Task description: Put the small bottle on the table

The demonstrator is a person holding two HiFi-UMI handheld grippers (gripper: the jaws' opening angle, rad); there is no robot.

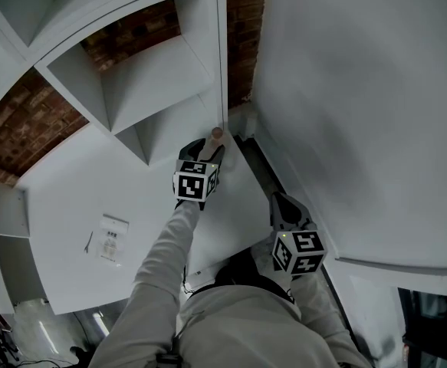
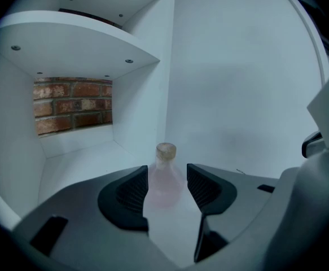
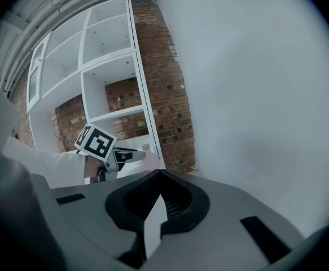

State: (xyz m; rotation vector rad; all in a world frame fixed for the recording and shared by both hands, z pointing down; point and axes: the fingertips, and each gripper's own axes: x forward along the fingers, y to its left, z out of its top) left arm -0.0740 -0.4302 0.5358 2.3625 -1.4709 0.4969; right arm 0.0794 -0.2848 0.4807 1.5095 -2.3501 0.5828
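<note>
Dark ribbed pads of the left gripper [image 2: 167, 179] fill the foreground of the left gripper view. They stand wide apart, with the small bottle [image 2: 165, 167] upright between their tips. Only this view shows the bottle's pale pink flask body under its cork. It stands on the white table [image 2: 85, 162], just in front of the right end panel of the white shelf unit [image 2: 79, 38].

From the head view, only the cork pokes out past that gripper. The right gripper [image 3: 158, 176] is held well back from the shelf unit, its jaws closed together on nothing. The right gripper view alone shows the shelf unit rising tall against a brick wall [image 3: 170, 83].
</note>
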